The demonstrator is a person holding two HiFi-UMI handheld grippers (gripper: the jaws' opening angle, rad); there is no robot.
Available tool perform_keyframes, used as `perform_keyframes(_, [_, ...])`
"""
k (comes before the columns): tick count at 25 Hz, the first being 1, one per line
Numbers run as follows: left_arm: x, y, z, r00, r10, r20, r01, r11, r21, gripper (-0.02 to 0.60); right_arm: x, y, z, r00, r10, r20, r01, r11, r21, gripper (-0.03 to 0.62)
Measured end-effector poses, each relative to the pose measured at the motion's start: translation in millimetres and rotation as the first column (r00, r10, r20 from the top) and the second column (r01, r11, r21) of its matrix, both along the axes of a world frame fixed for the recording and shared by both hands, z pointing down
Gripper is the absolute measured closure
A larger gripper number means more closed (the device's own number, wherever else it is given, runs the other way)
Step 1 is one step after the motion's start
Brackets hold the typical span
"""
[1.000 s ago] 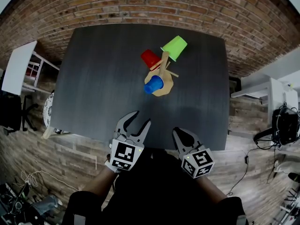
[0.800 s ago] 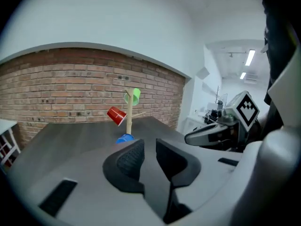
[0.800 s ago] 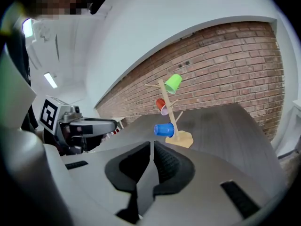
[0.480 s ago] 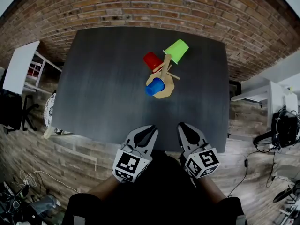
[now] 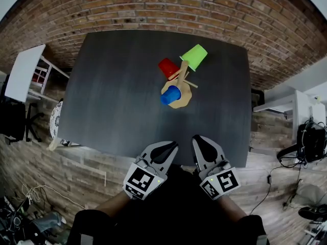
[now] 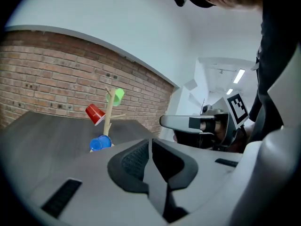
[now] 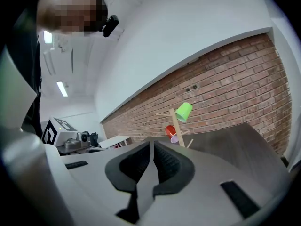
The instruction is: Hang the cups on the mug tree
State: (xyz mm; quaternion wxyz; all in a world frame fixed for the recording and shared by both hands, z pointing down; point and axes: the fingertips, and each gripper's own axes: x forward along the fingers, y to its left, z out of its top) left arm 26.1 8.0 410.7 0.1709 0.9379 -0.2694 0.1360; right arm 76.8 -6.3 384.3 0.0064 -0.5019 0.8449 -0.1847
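The mug tree [image 5: 182, 74] stands upright on its flat wooden base on the dark worktop [image 5: 115, 86], right of centre and toward the far edge. Three cups hang on its pegs:
- The green cup [image 5: 194, 56] is on the far right side, highest up the post.
- The red cup [image 5: 167, 67] is on the far left side, just beside the post.
- The blue cup [image 5: 170, 95] is on the near side, low down, over the base.

Both tongs are at the near edge of the worktop, well apart from the mug tree and pointing toward it. The left tongs [image 5: 170, 146] have just been closing; the jaws are now together with nothing between them. The right tongs [image 5: 197, 139] are also fully closed and empty. The two sit side by side, near each other but not touching.

A brick wall [image 5: 153, 4] runs behind the far edge of the worktop. A wooden floor [image 5: 82, 172] surrounds it, and a white desk [image 5: 20, 73] stands to the left.
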Motion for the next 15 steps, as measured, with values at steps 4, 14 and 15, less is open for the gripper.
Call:
perform_keyframes(4, [-0.6, -1.9, 0.2, 1.0, -0.001, 0.006, 0.001, 1.0, 0.008, 0.545, -1.1, -0.3, 0.7, 1.0, -0.011, -0.009, 0.011, 1.0, 0.007, 0.546])
perform_keyframes(14, [-3.8, -2.7, 2.1, 1.0, -0.018, 0.0, 0.018, 1.0, -0.014, 0.545, 0.0, 2.1, -0.2, 1.0, -0.013, -0.014, 0.014, 1.0, 0.005, 0.546])
perform_keyframes(15, [-3.7, -2.7, 2.8, 1.0, -0.018, 0.001, 0.018, 1.0, -0.016, 0.545, -0.5, 2.2, 0.1, 1.0, -0.016, -0.018, 0.016, 1.0, 0.006, 0.546])
